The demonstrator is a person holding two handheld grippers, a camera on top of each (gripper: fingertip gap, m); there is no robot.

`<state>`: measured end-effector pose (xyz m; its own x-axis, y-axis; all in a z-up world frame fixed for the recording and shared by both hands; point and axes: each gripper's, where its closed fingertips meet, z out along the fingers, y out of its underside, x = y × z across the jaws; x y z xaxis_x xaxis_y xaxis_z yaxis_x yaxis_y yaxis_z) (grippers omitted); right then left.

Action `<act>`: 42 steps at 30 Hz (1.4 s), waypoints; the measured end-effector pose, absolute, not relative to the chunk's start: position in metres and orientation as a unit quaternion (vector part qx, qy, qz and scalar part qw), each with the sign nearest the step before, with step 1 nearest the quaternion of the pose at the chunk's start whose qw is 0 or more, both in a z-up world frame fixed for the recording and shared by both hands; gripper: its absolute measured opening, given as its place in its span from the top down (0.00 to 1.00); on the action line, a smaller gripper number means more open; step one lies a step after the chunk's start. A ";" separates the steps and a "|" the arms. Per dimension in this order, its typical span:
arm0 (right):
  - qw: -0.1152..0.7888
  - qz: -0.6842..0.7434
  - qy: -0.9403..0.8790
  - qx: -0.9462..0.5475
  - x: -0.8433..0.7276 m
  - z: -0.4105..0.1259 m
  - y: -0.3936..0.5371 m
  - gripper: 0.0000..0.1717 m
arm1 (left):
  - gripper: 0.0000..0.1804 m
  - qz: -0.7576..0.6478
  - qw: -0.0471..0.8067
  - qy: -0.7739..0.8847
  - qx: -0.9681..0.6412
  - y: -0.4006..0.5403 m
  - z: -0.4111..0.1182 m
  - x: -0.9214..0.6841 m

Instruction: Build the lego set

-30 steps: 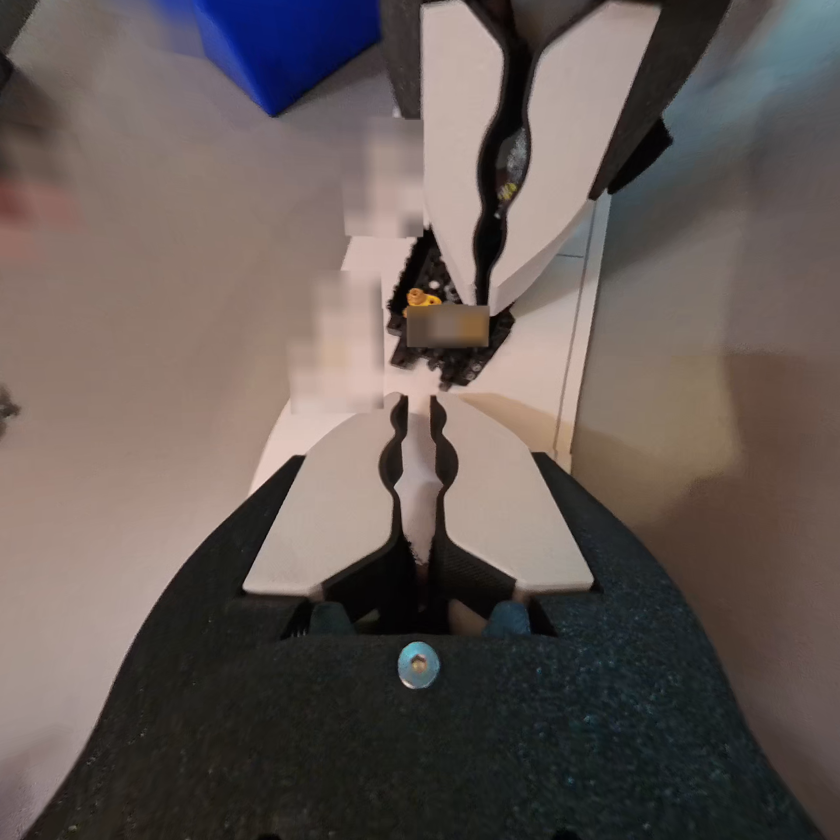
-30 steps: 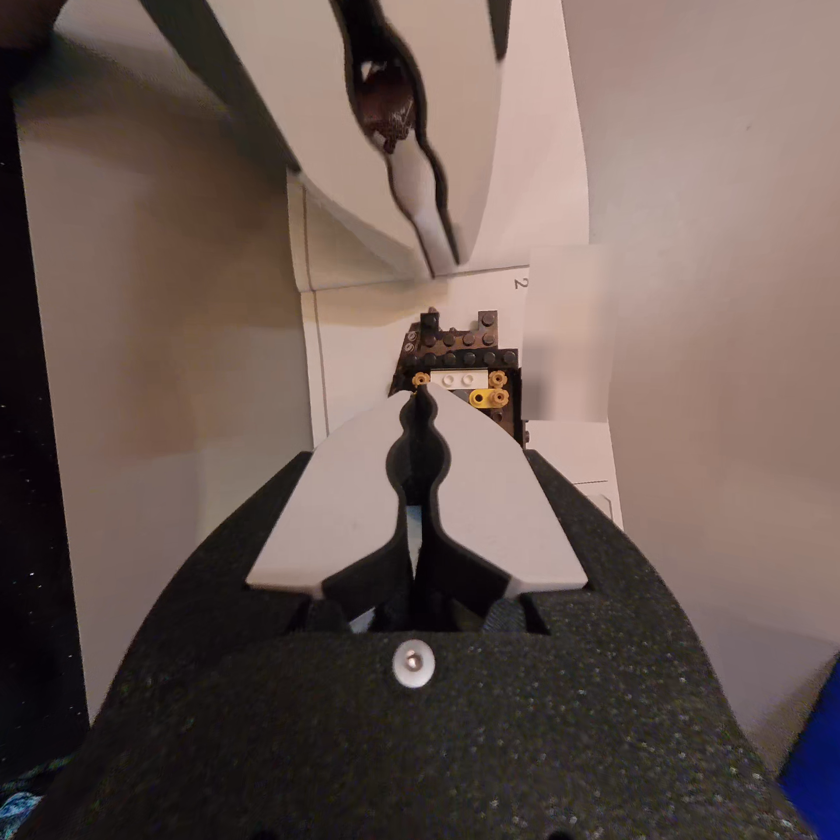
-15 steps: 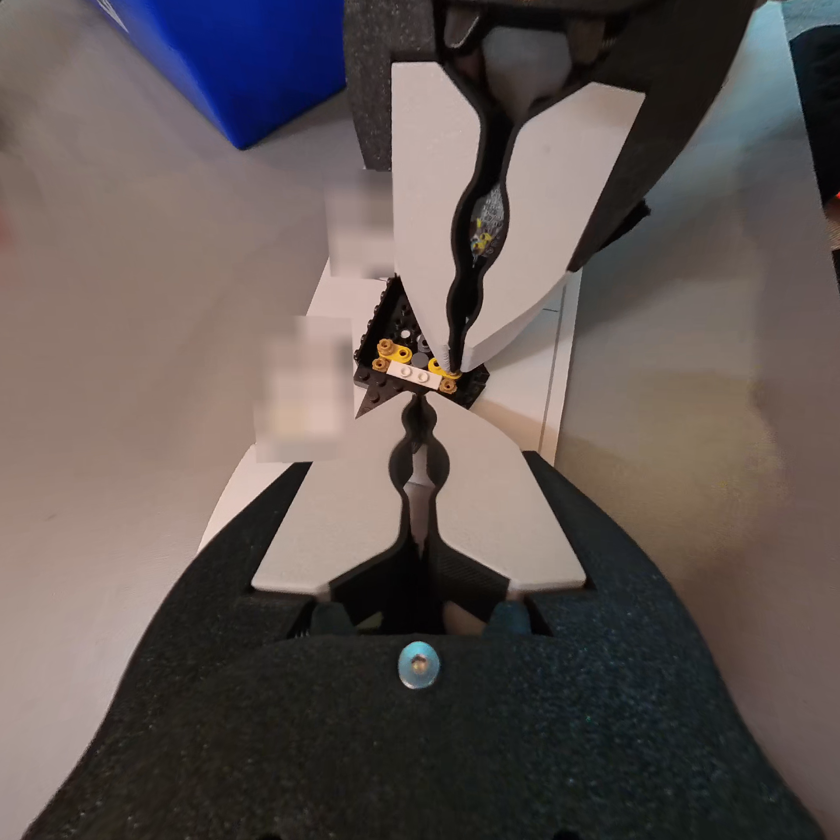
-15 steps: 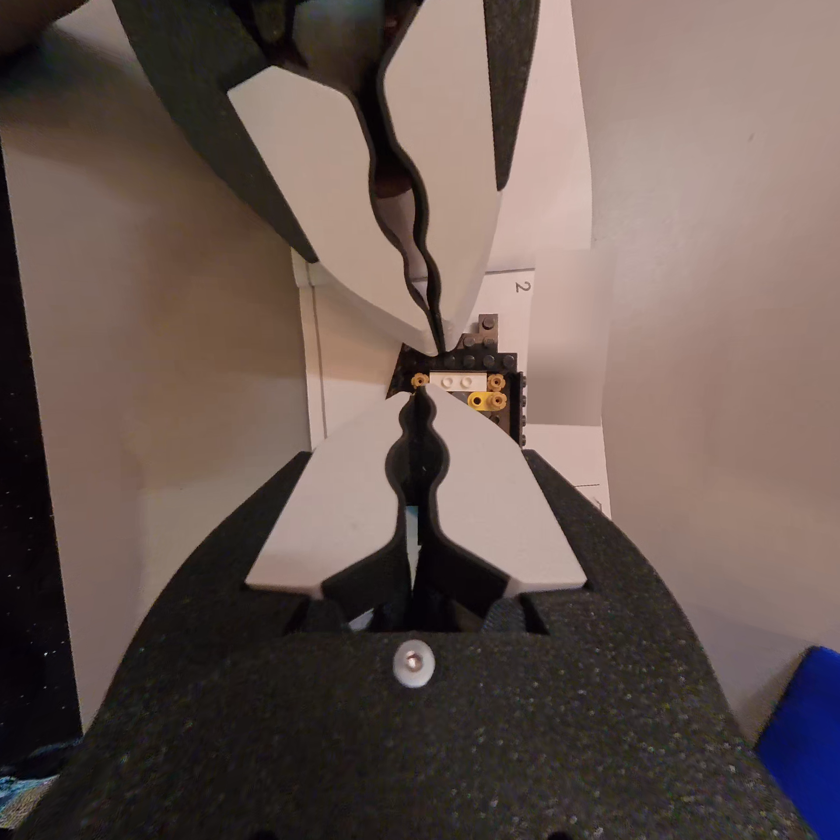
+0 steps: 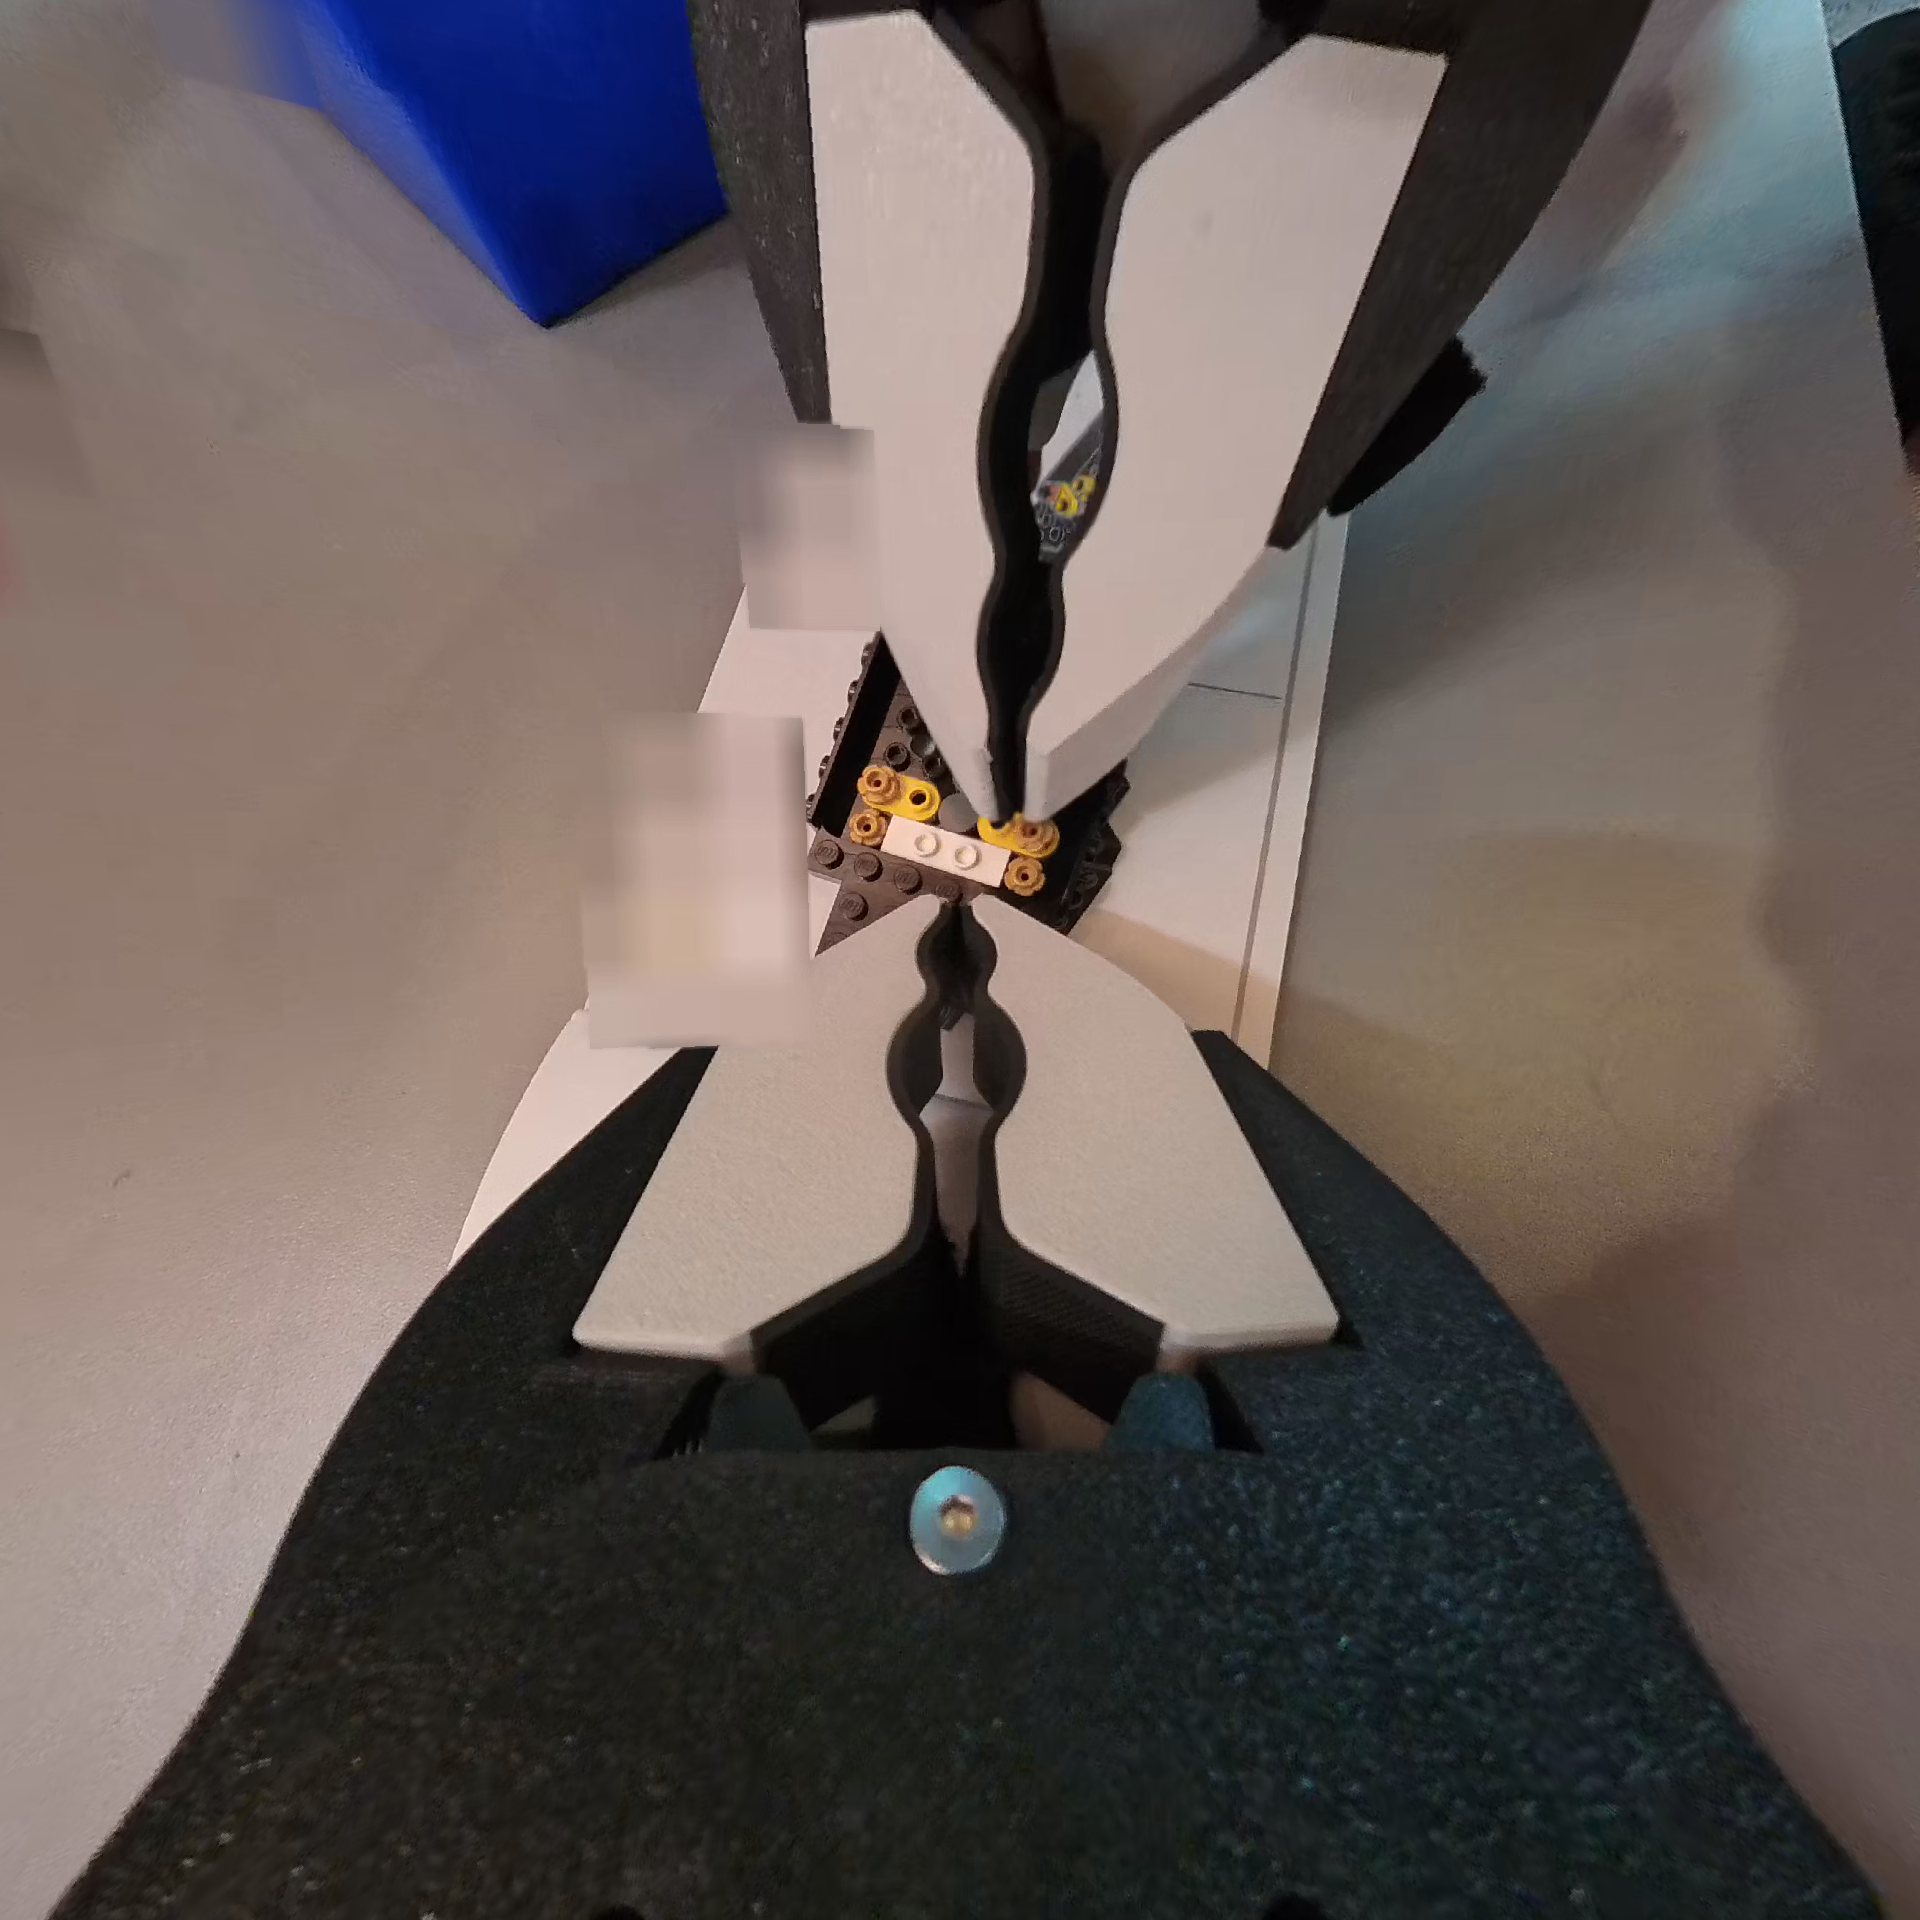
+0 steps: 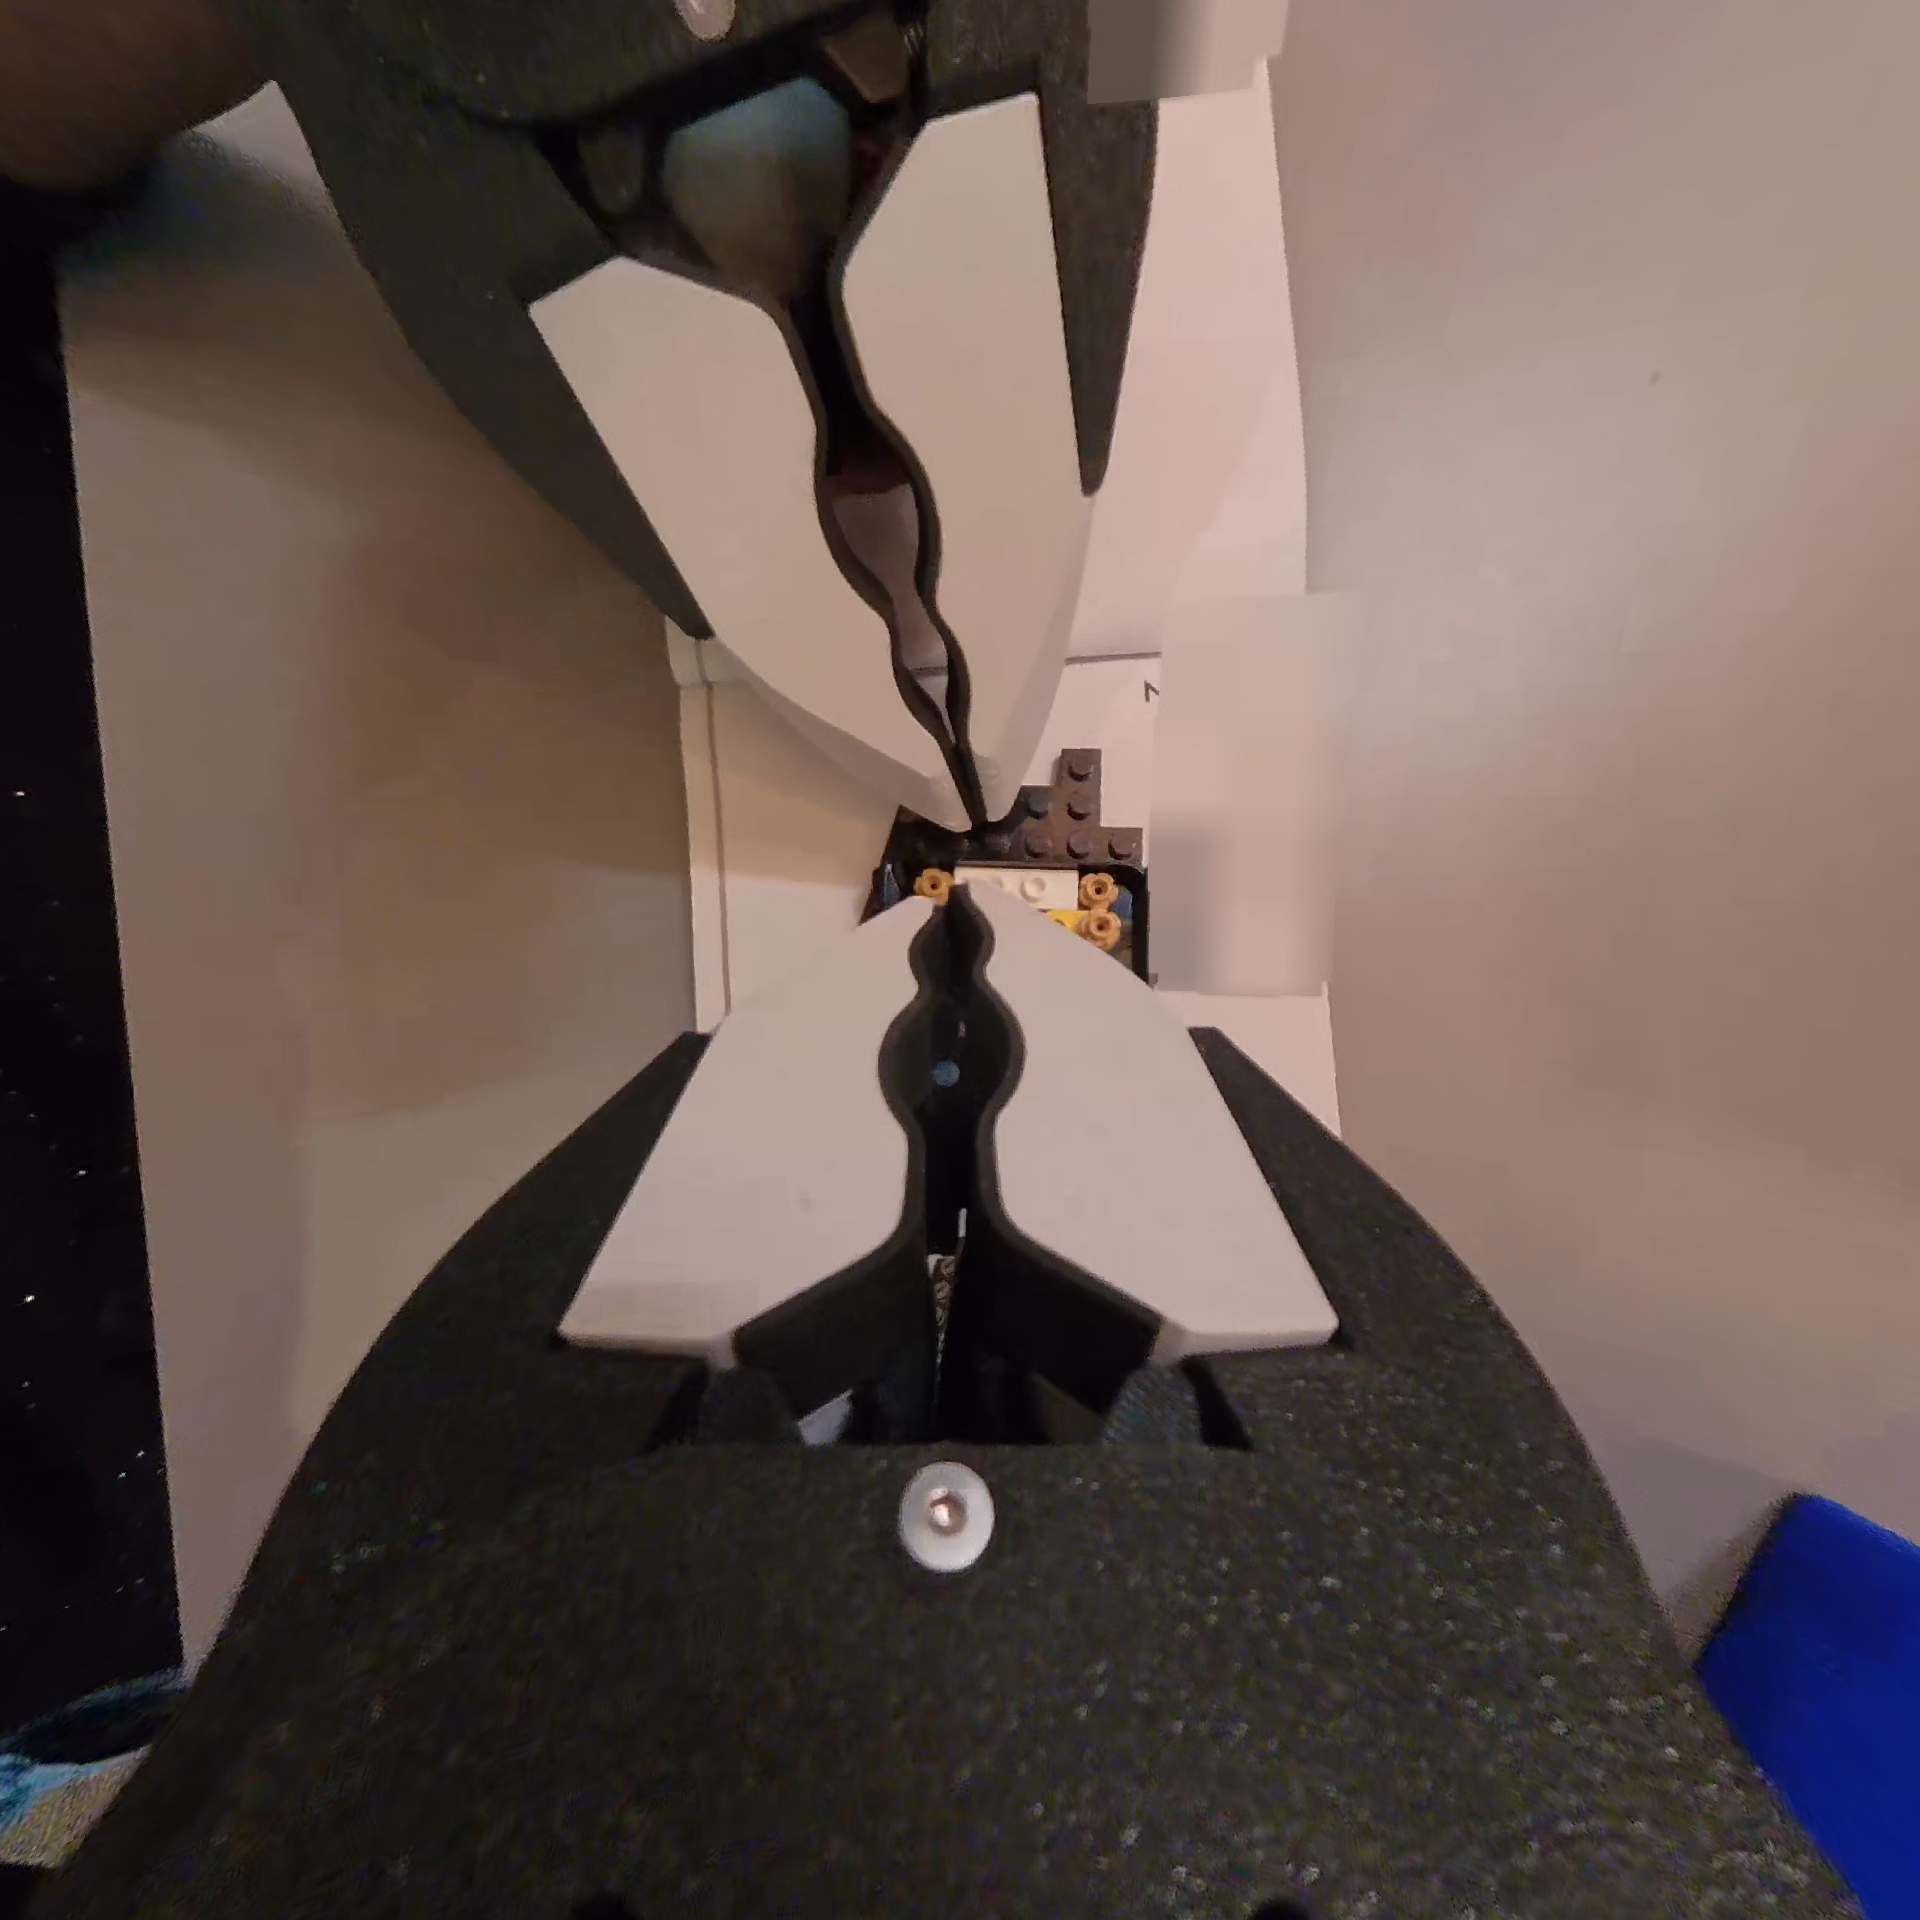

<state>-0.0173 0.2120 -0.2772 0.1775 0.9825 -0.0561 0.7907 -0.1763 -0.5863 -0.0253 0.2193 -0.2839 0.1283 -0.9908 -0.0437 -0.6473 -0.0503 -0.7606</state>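
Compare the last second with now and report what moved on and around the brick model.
The left hand-held gripper advanced to the black brick model's near edge, fingertips closing together. The right hand-held gripper came down from above the model until its tips reached the yellow piece. Unchanged: the model on its white sheet, the white plate, the blue box.

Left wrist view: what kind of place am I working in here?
Probably a tabletop toy-brick bench: a black studded brick plate with yellow and white pieces lies on a white paper sheet, a blue plastic bin behind.
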 end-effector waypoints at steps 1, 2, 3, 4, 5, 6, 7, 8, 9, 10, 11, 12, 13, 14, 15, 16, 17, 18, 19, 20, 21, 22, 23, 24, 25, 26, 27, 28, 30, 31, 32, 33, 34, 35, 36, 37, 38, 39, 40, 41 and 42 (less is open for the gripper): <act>0.210 0.212 -0.608 -0.736 -0.017 -0.279 0.211 1.00 | 1.00 -0.262 0.328 0.606 -0.676 0.219 -0.284 -0.025; 0.200 0.204 -0.616 -0.734 -0.015 -0.282 0.209 1.00 | 1.00 -0.263 0.327 0.605 -0.676 0.219 -0.284 -0.025; 0.195 0.197 -0.622 -0.732 -0.015 -0.284 0.208 1.00 | 1.00 -0.263 0.327 0.605 -0.676 0.219 -0.284 -0.025; 0.194 0.194 -0.624 -0.731 -0.014 -0.284 0.208 1.00 | 1.00 -0.261 0.328 0.606 -0.676 0.219 -0.284 -0.025; 0.186 0.187 -0.627 -0.733 -0.012 -0.285 0.208 1.00 | 1.00 -0.261 0.329 0.607 -0.675 0.219 -0.283 -0.025; 0.181 0.181 -0.630 -0.734 -0.011 -0.286 0.208 1.00 | 1.00 -0.262 0.330 0.606 -0.675 0.219 -0.283 -0.025; 0.179 0.175 -0.635 -0.731 -0.011 -0.287 0.208 1.00 | 1.00 -0.262 0.330 0.606 -0.675 0.219 -0.283 -0.024; 0.177 0.171 -0.639 -0.729 -0.011 -0.287 0.208 1.00 | 1.00 -0.262 0.330 0.606 -0.675 0.219 -0.283 -0.024; 0.174 0.167 -0.643 -0.727 -0.011 -0.286 0.208 1.00 | 1.00 -0.261 0.330 0.606 -0.675 0.219 -0.283 -0.025; 0.171 0.167 -0.646 -0.725 -0.011 -0.285 0.208 1.00 | 1.00 -0.257 0.328 0.608 -0.675 0.219 -0.284 -0.026; 0.167 0.163 -0.649 -0.724 -0.011 -0.284 0.208 1.00 | 1.00 -0.257 0.329 0.608 -0.675 0.219 -0.284 -0.025; 0.170 0.156 -0.650 -0.724 -0.011 -0.283 0.211 1.00 | 1.00 -0.257 0.329 0.608 -0.675 0.219 -0.284 -0.025; 0.173 0.153 -0.652 -0.722 -0.013 -0.281 0.213 1.00 | 1.00 -0.255 0.329 0.609 -0.675 0.219 -0.284 -0.025; 0.170 0.159 -0.653 -0.721 -0.015 -0.281 0.212 1.00 | 1.00 -0.254 0.329 0.610 -0.674 0.219 -0.284 -0.025; 0.164 0.167 -0.652 -0.721 -0.017 -0.281 0.210 1.00 | 1.00 -0.254 0.329 0.610 -0.674 0.219 -0.284 -0.025; 0.157 0.170 -0.653 -0.721 -0.018 -0.282 0.208 1.00 | 1.00 -0.254 0.329 0.610 -0.675 0.219 -0.284 -0.025; 0.150 0.168 -0.654 -0.722 -0.017 -0.284 0.208 1.00 | 1.00 -0.257 0.330 0.609 -0.674 0.219 -0.283 -0.025; 0.146 0.168 -0.652 -0.725 -0.016 -0.285 0.207 1.00 | 1.00 -0.258 0.331 0.608 -0.674 0.218 -0.282 -0.024; 0.143 0.171 -0.649 -0.728 -0.016 -0.285 0.207 1.00 | 1.00 -0.257 0.331 0.609 -0.673 0.218 -0.282 -0.024; 0.141 0.174 -0.646 -0.730 -0.016 -0.286 0.206 1.00 | 1.00 -0.256 0.331 0.610 -0.673 0.218 -0.282 -0.024; 0.142 0.174 -0.645 -0.730 -0.016 -0.286 0.206 1.00 | 1.00 -0.256 0.331 0.610 -0.673 0.218 -0.283 -0.024; 0.142 0.172 -0.645 -0.731 -0.016 -0.286 0.206 1.00 | 1.00 -0.257 0.331 0.608 -0.674 0.218 -0.282 -0.024; 0.143 0.170 -0.644 -0.732 -0.016 -0.286 0.206 1.00 | 1.00 -0.258 0.331 0.607 -0.674 0.218 -0.282 -0.024; 0.142 0.169 -0.642 -0.734 -0.016 -0.286 0.206 1.00 | 1.00 -0.259 0.331 0.606 -0.675 0.218 -0.282 -0.024; 0.143 0.168 -0.639 -0.737 -0.016 -0.286 0.206 1.00 | 1.00 -0.259 0.332 0.606 -0.675 0.219 -0.283 -0.024; 0.148 0.165 -0.638 -0.737 -0.015 -0.286 0.206 1.00 | 1.00 -0.259 0.332 0.606 -0.675 0.218 -0.283 -0.024; 0.153 0.160 -0.636 -0.739 -0.015 -0.287 0.206 1.00 | 1.00 -0.259 0.332 0.606 -0.675 0.219 -0.283 -0.024; 0.158 0.156 -0.634 -0.740 -0.015 -0.287 0.206 1.00 | 1.00 -0.259 0.332 0.605 -0.675 0.219 -0.283 -0.024; 0.167 0.148 -0.627 -0.746 -0.015 -0.287 0.206 1.00 | 1.00 -0.261 0.331 0.605 -0.676 0.219 -0.283 -0.024; 0.170 0.147 -0.621 -0.751 -0.015 -0.287 0.206 1.00 | 1.00 -0.261 0.331 0.604 -0.676 0.219 -0.283 -0.024; 0.171 0.147 -0.615 -0.756 -0.015 -0.287 0.206 0.99 | 1.00 -0.261 0.331 0.604 -0.676 0.219 -0.283 -0.024; 0.171 0.146 -0.613 -0.757 -0.015 -0.287 0.206 0.99 | 1.00 -0.261 0.331 0.604 -0.676 0.219 -0.283 -0.024; 0.169 0.141 -0.613 -0.759 -0.015 -0.287 0.206 0.99 | 1.00 -0.261 0.331 0.603 -0.677 0.219 -0.283 -0.023; 0.166 0.133 -0.617 -0.758 -0.015 -0.287 0.206 0.99 | 1.00 -0.262 0.331 0.603 -0.677 0.219 -0.283 -0.023; 0.165 0.122 -0.621 -0.756 -0.015 -0.287 0.206 0.99 | 1.00 -0.262 0.331 0.602 -0.678 0.219 -0.283 -0.023; 0.167 0.112 -0.625 -0.754 -0.015 -0.287 0.206 0.99 | 1.00 -0.262 0.331 0.601 -0.679 0.219 -0.282 -0.023; 0.171 0.103 -0.629 -0.751 -0.015 -0.287 0.206 0.99 | 1.00 -0.262 0.331 0.600 -0.679 0.219 -0.282 -0.023; 0.177 0.095 -0.631 -0.749 -0.015 -0.287 0.206 0.99 | 1.00 -0.263 0.330 0.599 -0.681 0.219 -0.282 -0.023; 0.179 0.091 -0.631 -0.749 -0.015 -0.287 0.206 0.99 | 1.00 -0.263 0.329 0.599 -0.681 0.219 -0.282 -0.023; 0.180 0.089 -0.630 -0.750 -0.015 -0.287 0.206 0.99 | 1.00 -0.263 0.329 0.599 -0.681 0.219 -0.282 -0.023; 0.179 0.090 -0.628 -0.752 -0.015 -0.287 0.206 0.99 | 1.00 -0.262 0.330 0.600 -0.680 0.219 -0.282 -0.023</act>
